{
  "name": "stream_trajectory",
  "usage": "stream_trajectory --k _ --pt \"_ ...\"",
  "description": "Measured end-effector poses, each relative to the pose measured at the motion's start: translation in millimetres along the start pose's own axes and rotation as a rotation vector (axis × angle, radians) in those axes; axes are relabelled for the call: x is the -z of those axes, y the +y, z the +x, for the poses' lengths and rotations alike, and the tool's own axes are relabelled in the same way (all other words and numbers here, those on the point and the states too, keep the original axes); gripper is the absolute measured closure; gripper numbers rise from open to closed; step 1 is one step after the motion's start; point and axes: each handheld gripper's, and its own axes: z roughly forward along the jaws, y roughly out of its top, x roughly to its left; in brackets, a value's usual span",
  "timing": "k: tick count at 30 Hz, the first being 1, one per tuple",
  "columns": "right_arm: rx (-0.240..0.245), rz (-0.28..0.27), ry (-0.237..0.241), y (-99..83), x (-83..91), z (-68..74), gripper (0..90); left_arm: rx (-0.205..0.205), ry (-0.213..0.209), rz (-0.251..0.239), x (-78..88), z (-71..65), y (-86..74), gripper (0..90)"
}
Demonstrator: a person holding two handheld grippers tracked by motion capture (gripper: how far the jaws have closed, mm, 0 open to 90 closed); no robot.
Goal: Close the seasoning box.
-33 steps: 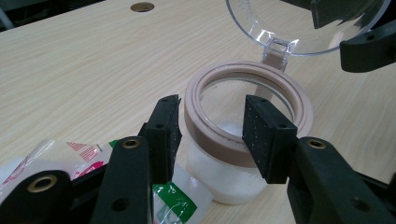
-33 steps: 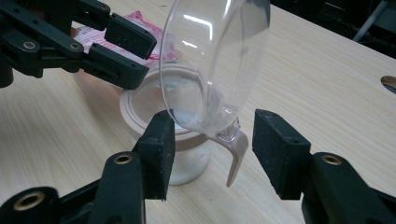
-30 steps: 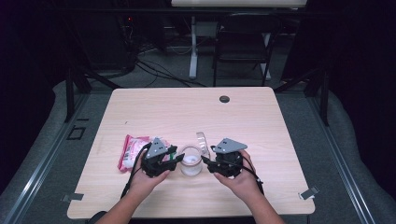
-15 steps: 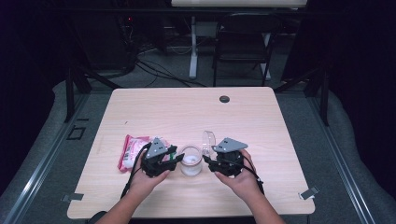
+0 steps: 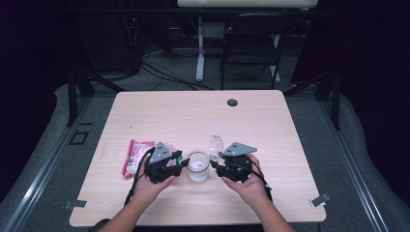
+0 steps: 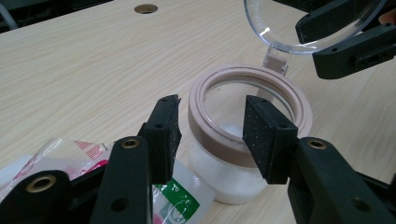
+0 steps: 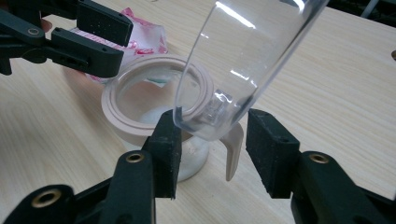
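Note:
A clear jar (image 5: 198,166) with a beige ring rim (image 6: 201,109) and white powder inside stands near the table's front edge. Its hinged clear lid (image 5: 216,144) stands open and upright. My left gripper (image 5: 183,162) is open, its tips at the jar's left side; the jar looks wider than the gap between the jaws (image 6: 212,116). My right gripper (image 7: 214,121) has just been closing its jaws, with the lid's (image 7: 243,60) hinge end between them; the pads are close to it but not clamped, so it is open. A beige tab (image 7: 232,149) hangs by the hinge.
A pink and white sachet (image 5: 135,152) lies on the wooden table (image 5: 193,116) left of my left hand, and a green-printed packet (image 6: 182,198) lies under that gripper. A cable hole (image 5: 232,102) sits at the table's far edge. A chair (image 5: 251,38) stands beyond.
The clear lid has shifted a little to the right, towards the right gripper. Both hands have hardly moved.

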Motion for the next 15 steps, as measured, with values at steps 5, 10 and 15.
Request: stream_trajectory --k 5,10,15 --pt "-0.015 -0.002 0.007 1.1 -0.4 0.3 62.2 0.004 0.012 -0.008 2.8 1.6 -0.8 55.6" --pt "-0.029 0.003 0.004 2.3 -0.4 -5.6 66.6 0.016 0.029 -0.013 7.5 5.2 -2.1 55.2" --pt "-0.063 -0.002 0.018 4.0 -0.6 -14.4 69.4 0.025 0.045 -0.013 12.5 8.3 -4.5 55.0"
